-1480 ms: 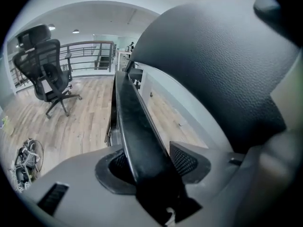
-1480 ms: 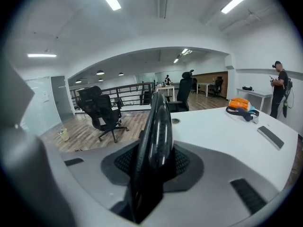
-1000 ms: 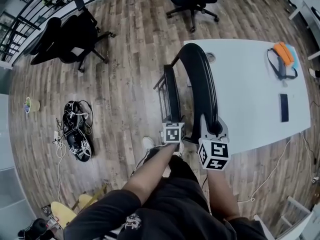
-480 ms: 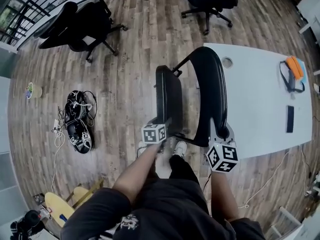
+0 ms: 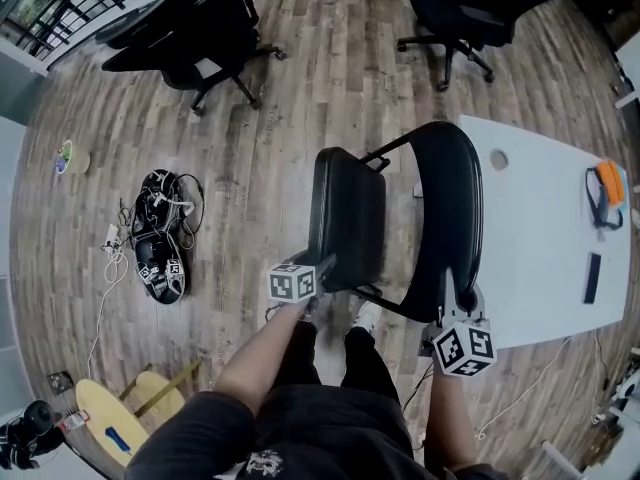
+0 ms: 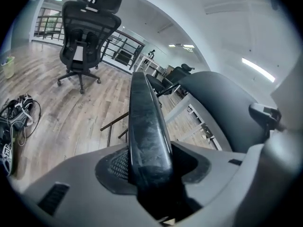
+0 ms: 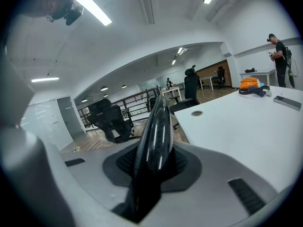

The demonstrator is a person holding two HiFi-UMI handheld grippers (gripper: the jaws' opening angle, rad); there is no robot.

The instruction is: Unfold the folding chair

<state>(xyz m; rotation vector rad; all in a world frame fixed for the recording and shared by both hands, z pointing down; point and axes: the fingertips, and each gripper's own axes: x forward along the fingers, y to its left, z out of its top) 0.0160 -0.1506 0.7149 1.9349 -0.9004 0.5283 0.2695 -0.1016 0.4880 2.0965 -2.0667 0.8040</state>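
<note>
While half-unfolded, folding chair (image 5: 350, 213) — left gripper (image 5: 318, 270) fingers easing apart round seat (image 6: 144, 122); right gripper (image 5: 463, 308) fingers tightening on backrest (image 7: 156, 136)

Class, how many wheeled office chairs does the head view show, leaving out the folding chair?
2. One office chair stands upper left by the railing, the other top right beyond the white table. More may be out of frame.

The white tabletop (image 5: 540, 238) stands just beside the folding chair (image 5: 455, 208); leftward, the floor (image 5: 250, 168) lies open up to the cable heap (image 5: 160, 233).
</note>
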